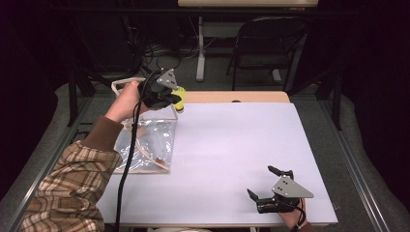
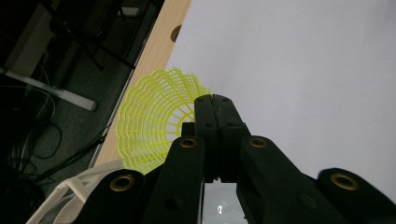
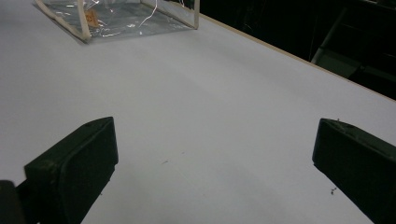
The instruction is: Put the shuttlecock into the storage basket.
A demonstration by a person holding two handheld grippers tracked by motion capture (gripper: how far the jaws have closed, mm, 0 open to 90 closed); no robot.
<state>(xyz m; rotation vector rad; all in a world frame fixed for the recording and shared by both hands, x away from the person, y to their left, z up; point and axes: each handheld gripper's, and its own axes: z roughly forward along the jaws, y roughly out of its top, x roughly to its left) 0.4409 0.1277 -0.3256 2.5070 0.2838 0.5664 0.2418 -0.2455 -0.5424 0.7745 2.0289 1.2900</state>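
Shuttlecock (image 2: 156, 123) hangs pinched in the left gripper (image 2: 215, 100) above the desk's (image 1: 232, 145) far-left corner, over the clear bag (image 1: 147, 142); its thin mesh skirt could slip free (right gripper (image 1: 269, 184) rests spread, idle) and fall off the edge

L gripper (image 1: 170, 99) raised, jaws closed tight; R gripper (image 1: 266, 186) low w/ jaws spread wide

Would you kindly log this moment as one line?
left gripper: shut on yellow shuttlecock, above clear bag | right gripper: open, empty, near table front edge
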